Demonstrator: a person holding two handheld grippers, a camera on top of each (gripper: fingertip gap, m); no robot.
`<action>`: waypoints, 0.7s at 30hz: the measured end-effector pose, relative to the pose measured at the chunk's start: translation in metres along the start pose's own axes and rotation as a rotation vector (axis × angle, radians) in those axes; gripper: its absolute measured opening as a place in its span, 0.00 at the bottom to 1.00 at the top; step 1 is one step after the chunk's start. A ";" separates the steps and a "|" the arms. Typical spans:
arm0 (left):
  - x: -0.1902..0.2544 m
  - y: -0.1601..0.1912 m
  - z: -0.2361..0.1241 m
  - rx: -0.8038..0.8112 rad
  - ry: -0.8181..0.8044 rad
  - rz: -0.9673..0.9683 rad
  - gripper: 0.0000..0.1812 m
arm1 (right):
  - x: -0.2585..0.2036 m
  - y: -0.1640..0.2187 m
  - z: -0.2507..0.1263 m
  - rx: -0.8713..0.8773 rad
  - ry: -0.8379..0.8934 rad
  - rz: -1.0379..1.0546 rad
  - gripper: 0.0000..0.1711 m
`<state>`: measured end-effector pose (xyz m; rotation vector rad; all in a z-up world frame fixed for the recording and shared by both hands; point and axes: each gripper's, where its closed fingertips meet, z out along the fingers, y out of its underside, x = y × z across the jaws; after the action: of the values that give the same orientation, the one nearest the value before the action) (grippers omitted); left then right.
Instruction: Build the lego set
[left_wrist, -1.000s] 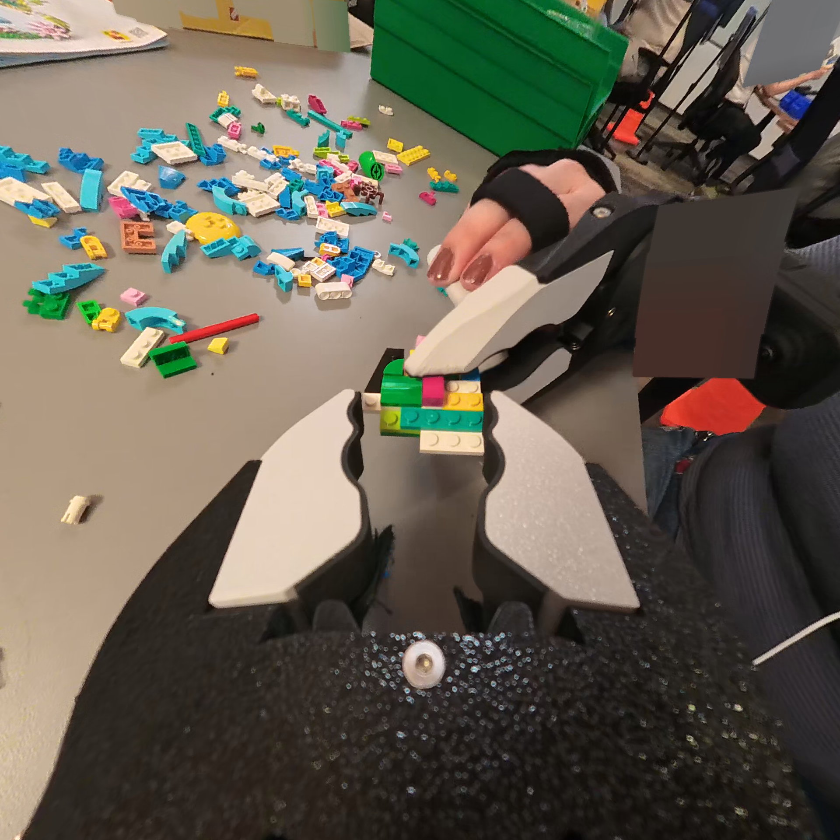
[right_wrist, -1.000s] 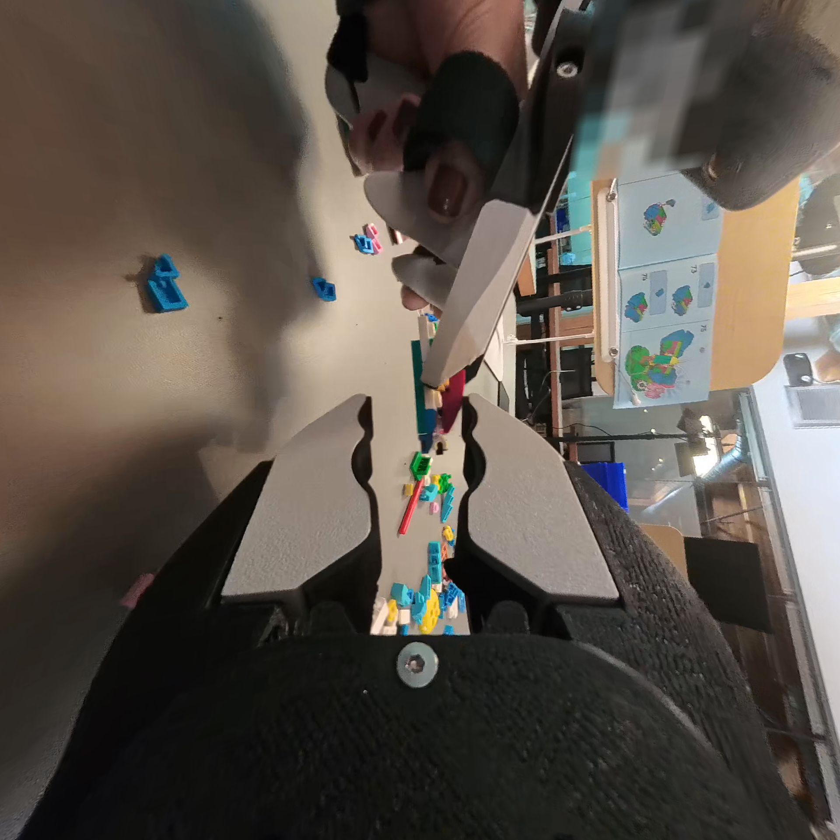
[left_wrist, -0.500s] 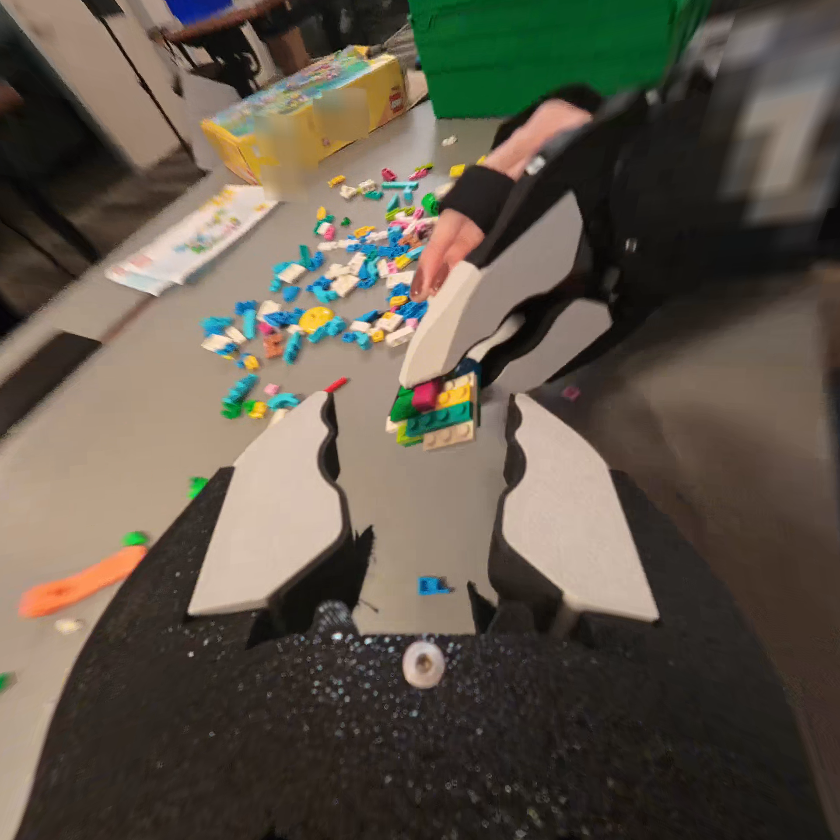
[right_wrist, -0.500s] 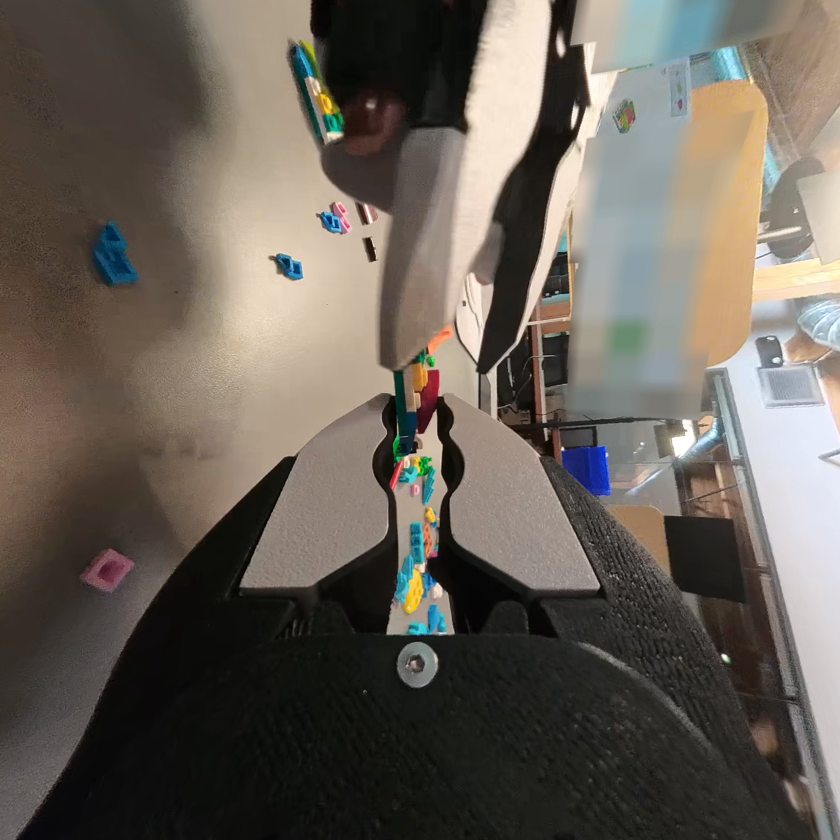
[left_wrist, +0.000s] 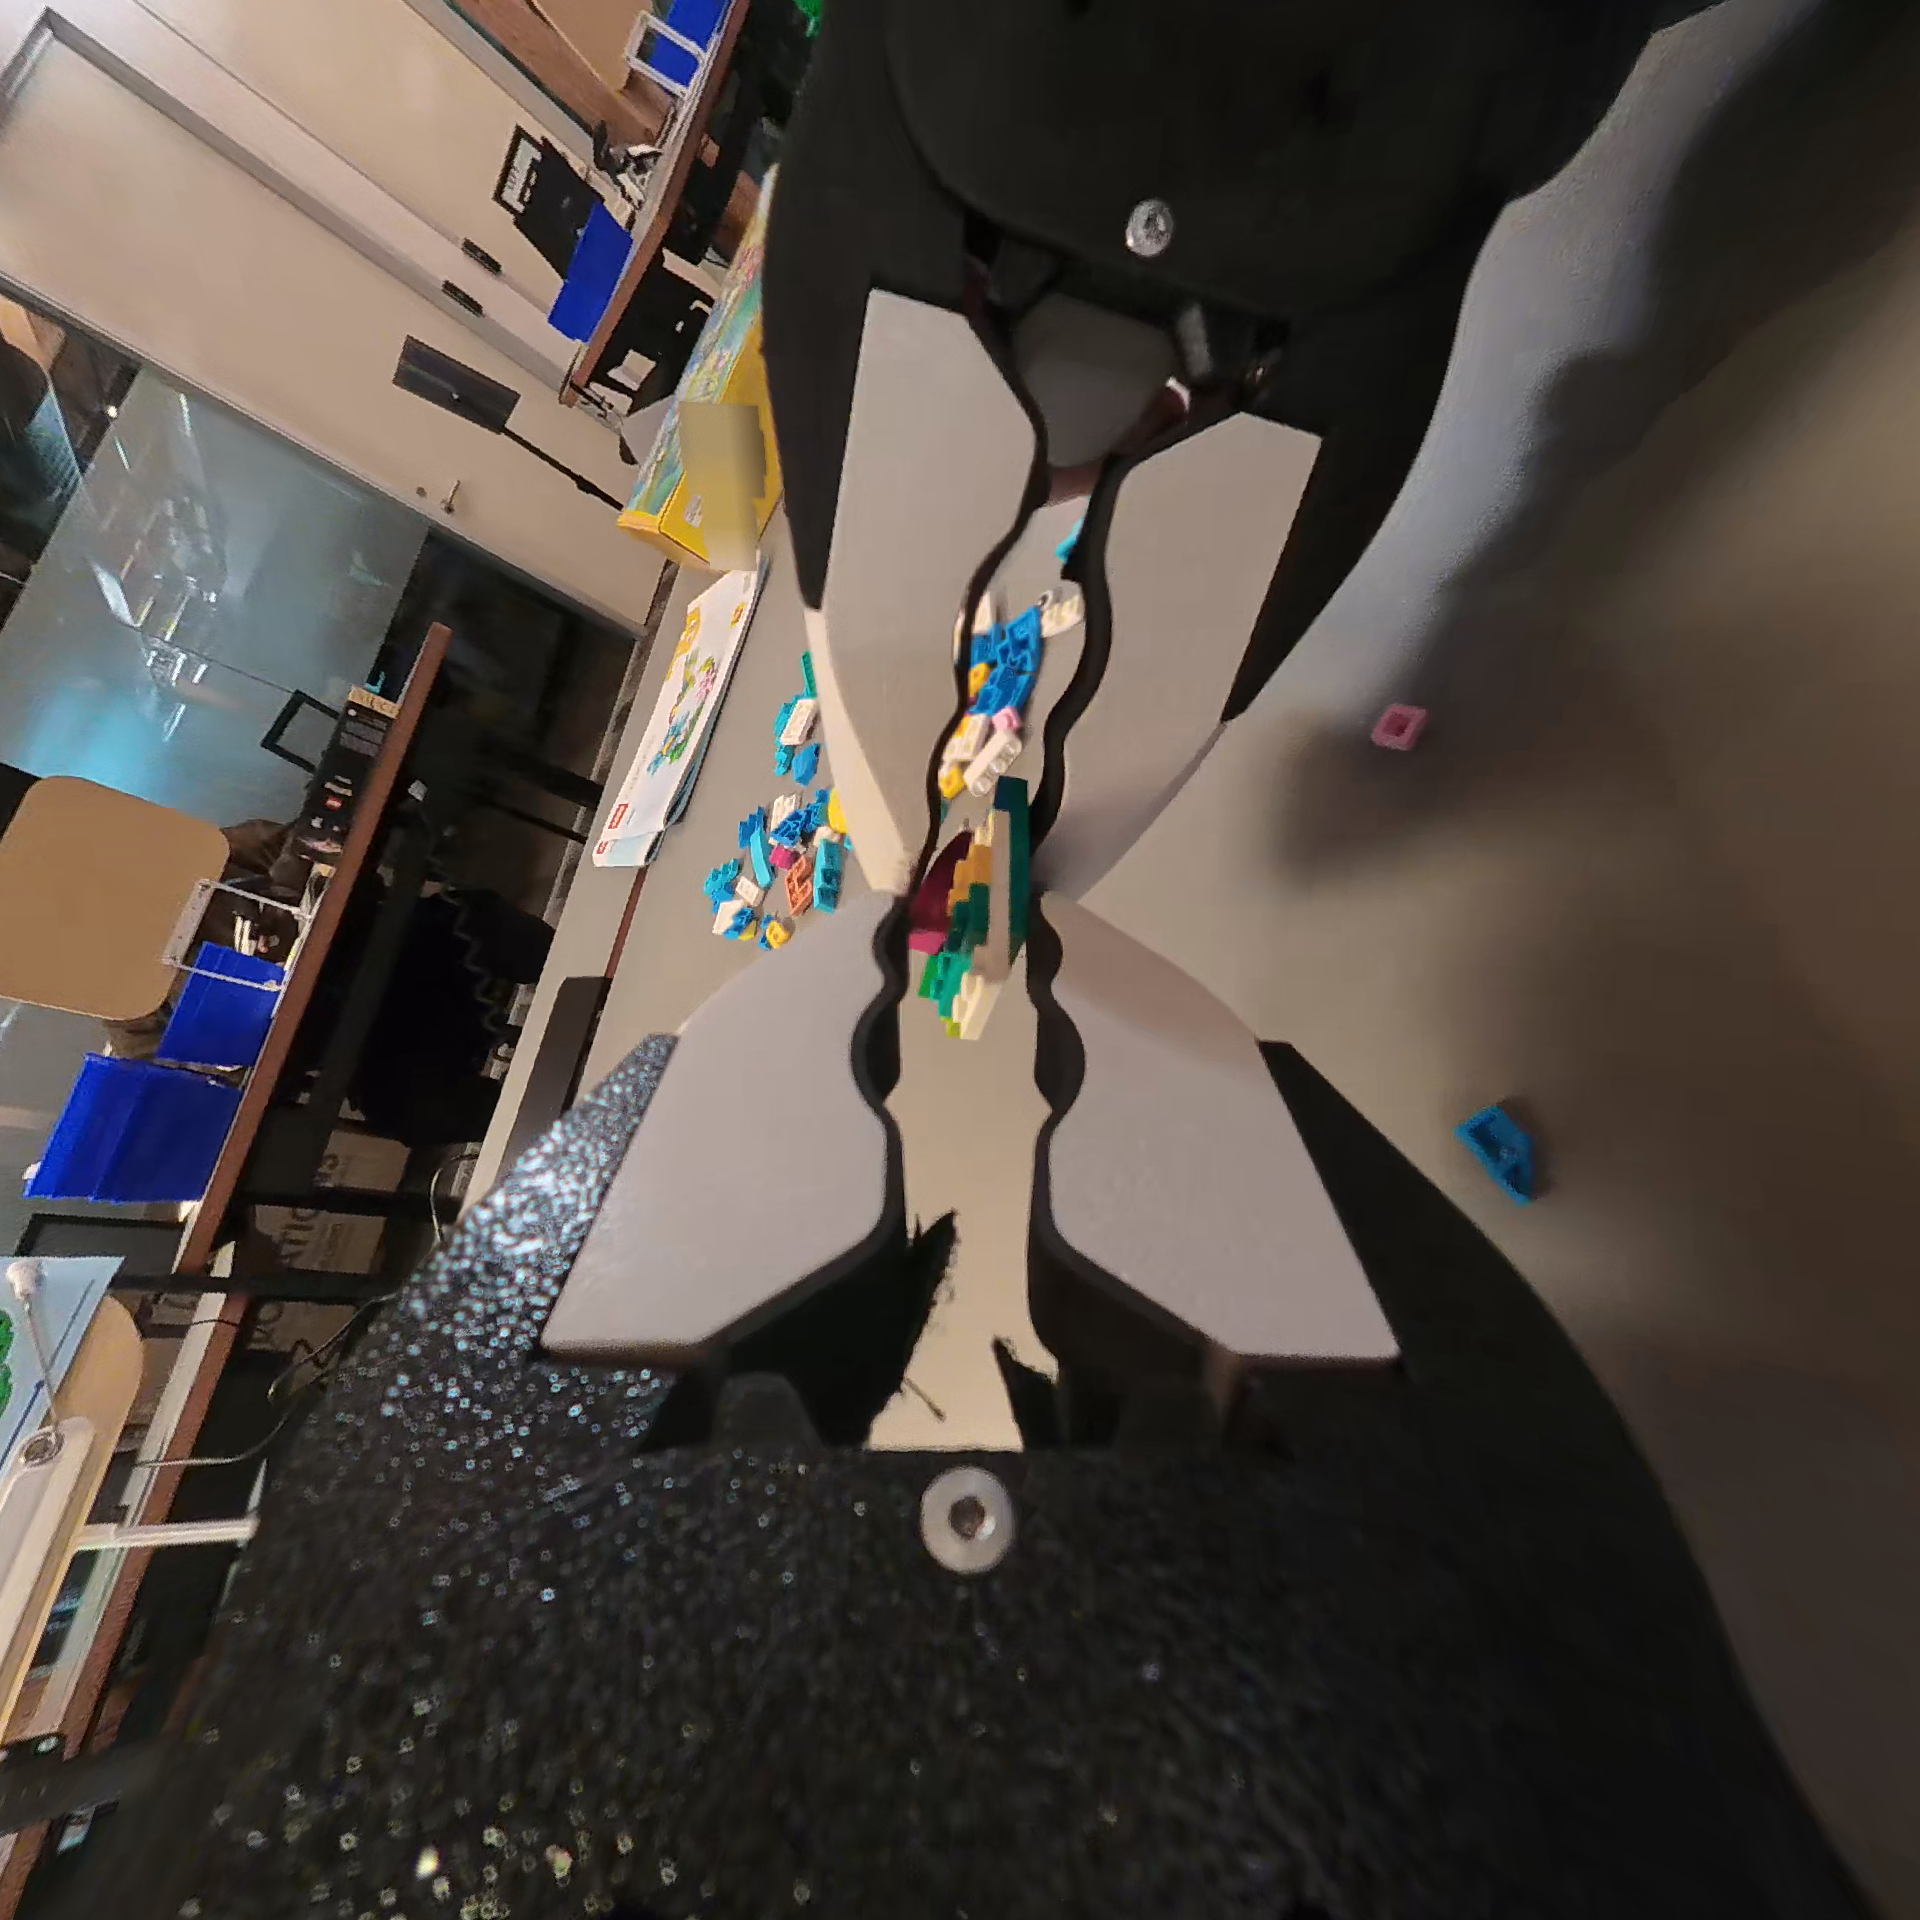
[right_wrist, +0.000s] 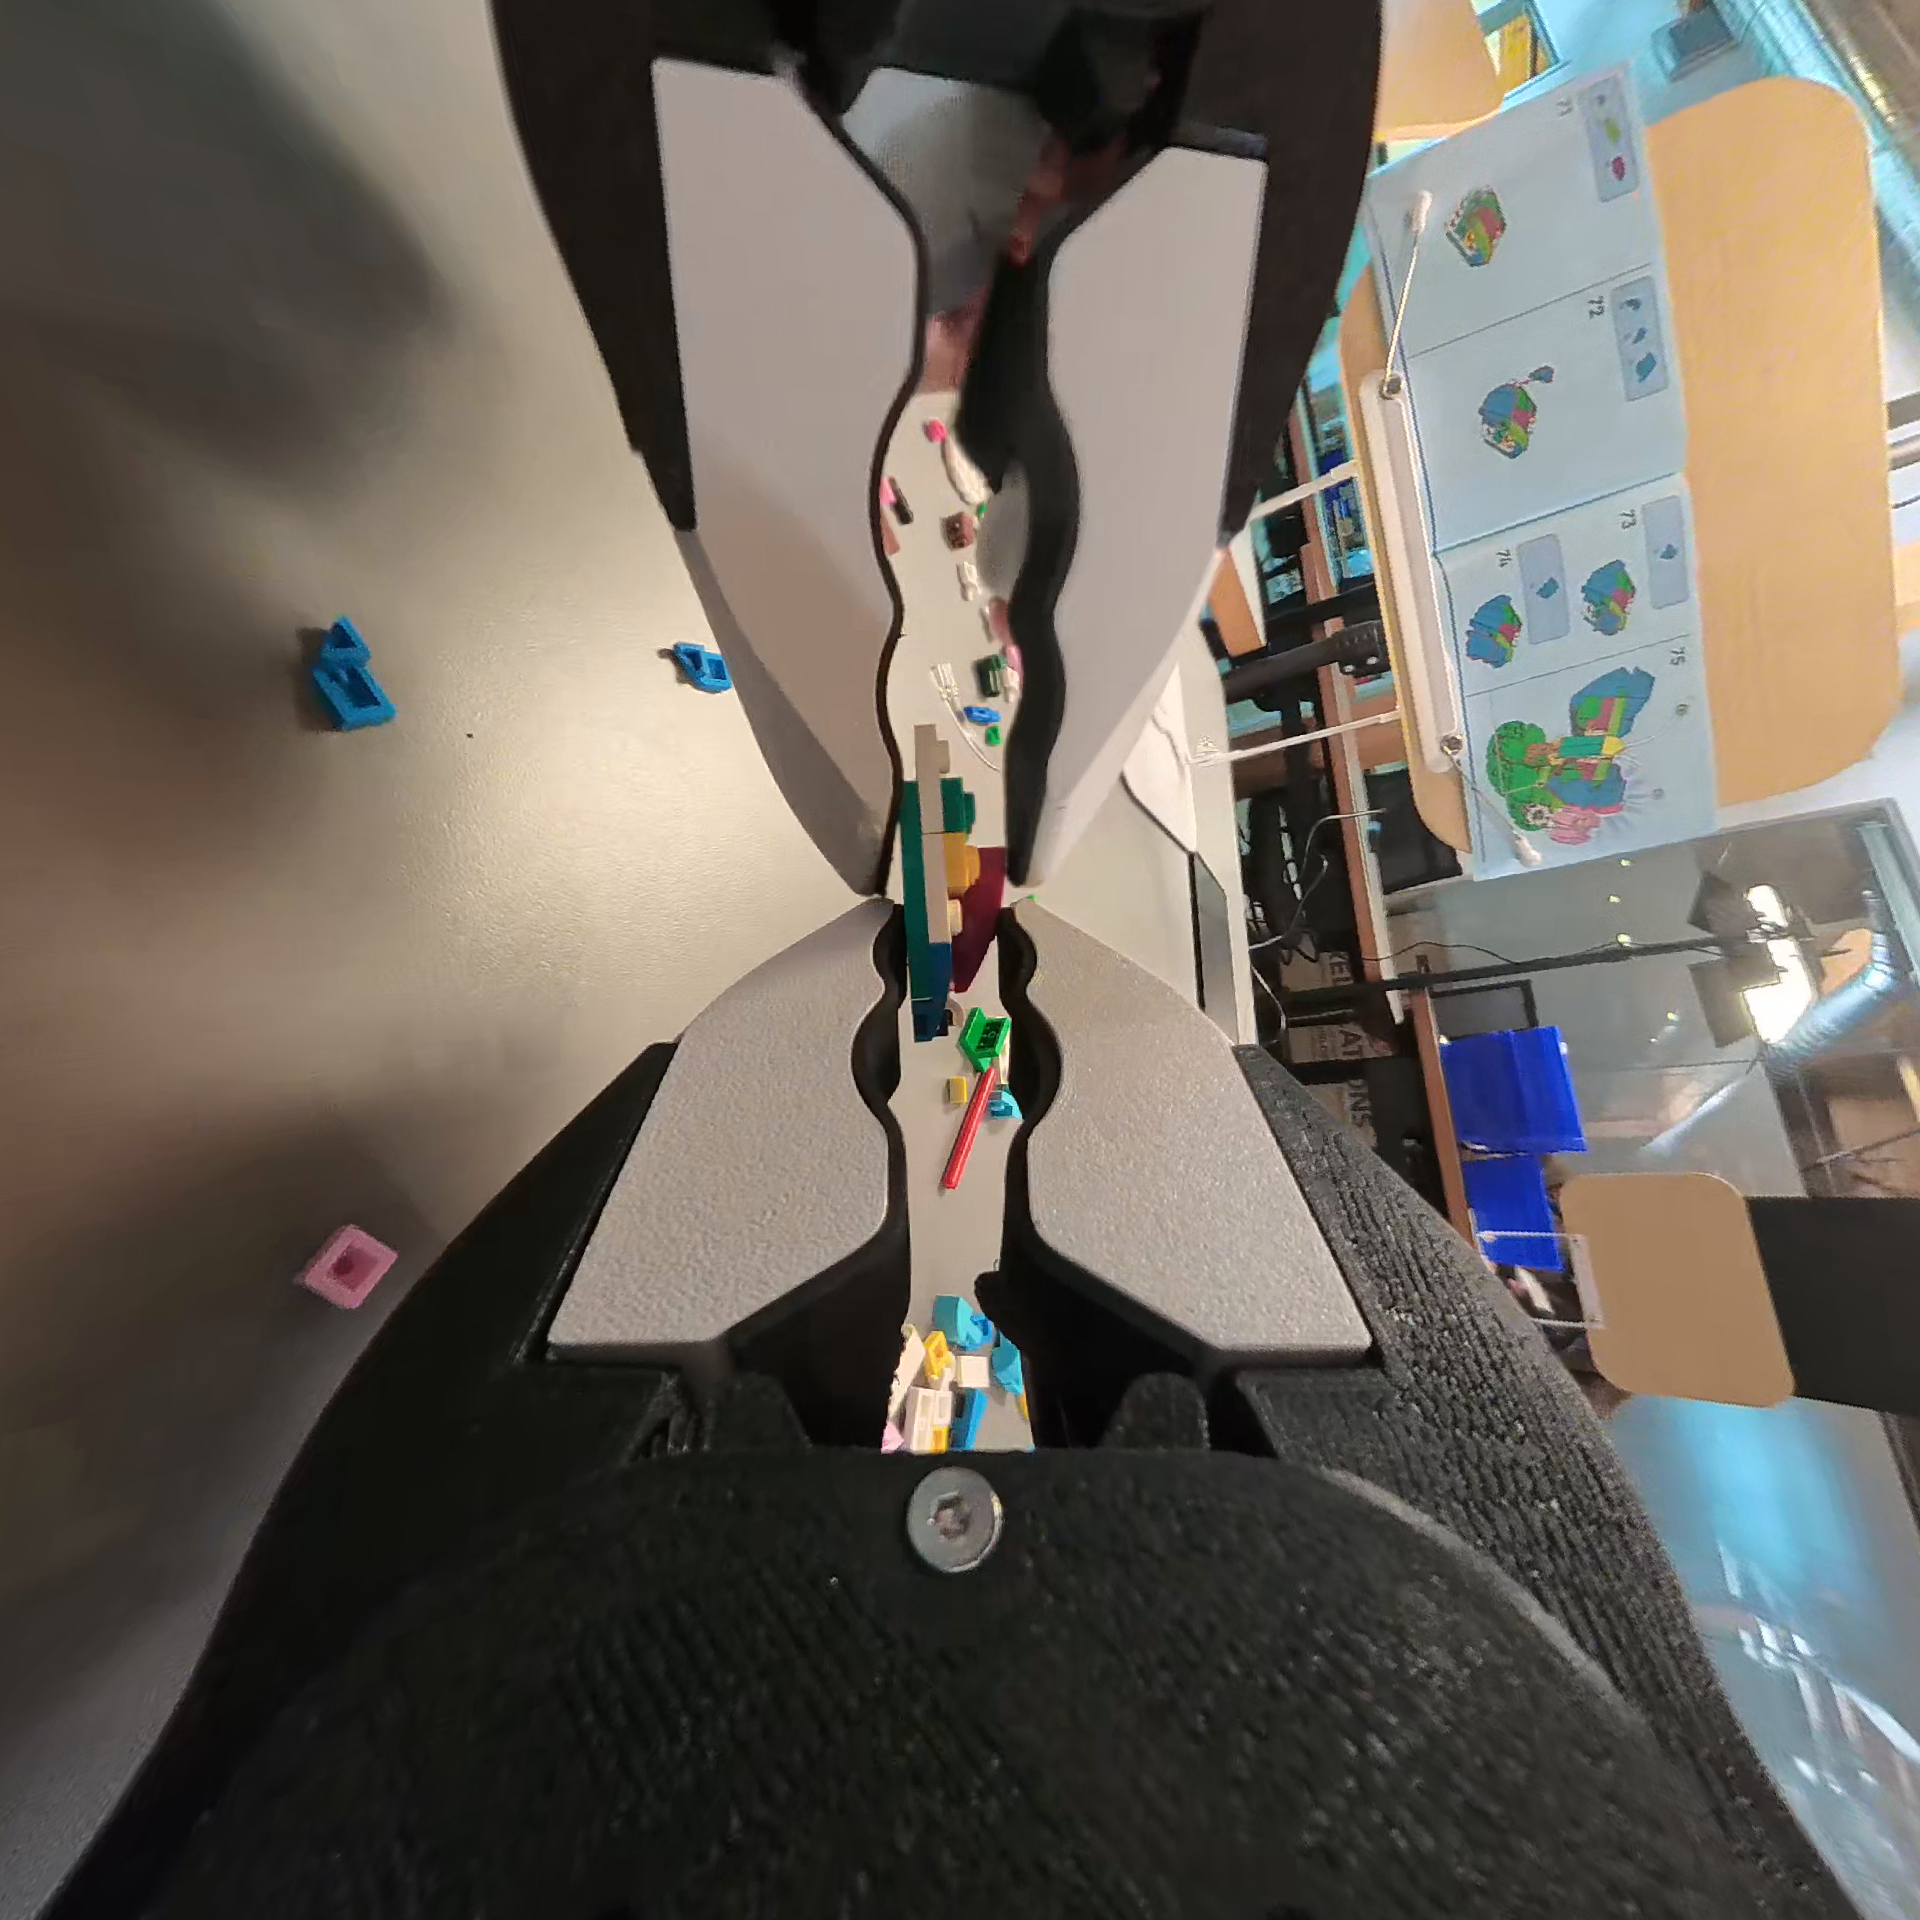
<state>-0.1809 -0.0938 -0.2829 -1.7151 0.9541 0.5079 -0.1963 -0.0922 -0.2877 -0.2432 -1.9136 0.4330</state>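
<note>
- Two grippers tip to tip above the grey table (left_wrist: 1558, 644), with the small lego build (left_wrist: 971, 925) held up between them.
- Left gripper (left_wrist: 961, 940) fingers close around the build's near end; touching or not, cannot tell.
- Right gripper (right_wrist: 945, 920) fingers pinching the build (right_wrist: 935, 894) from both sides.
- Lots of loose bricks (left_wrist: 790, 842) spread on the table behind.
- One pink brick (right_wrist: 348, 1262) and blue bricks (right_wrist: 348, 691) lying apart.
- Instruction pages (right_wrist: 1558, 582) standing upright on a holder beyond the table.
</note>
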 end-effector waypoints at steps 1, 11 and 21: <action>0.001 0.000 0.000 0.000 -0.003 -0.001 0.11 | 0.000 0.000 0.000 0.000 -0.005 0.003 0.09; 0.000 -0.001 0.001 -0.016 -0.009 -0.058 0.09 | -0.002 0.000 -0.001 -0.009 -0.026 -0.007 0.09; -0.011 -0.006 -0.004 -0.016 -0.101 -0.076 0.17 | 0.009 -0.008 -0.010 0.089 0.029 0.015 0.09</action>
<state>-0.1827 -0.0933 -0.2700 -1.7167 0.8112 0.5480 -0.1905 -0.0946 -0.2736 -0.2050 -1.8602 0.5206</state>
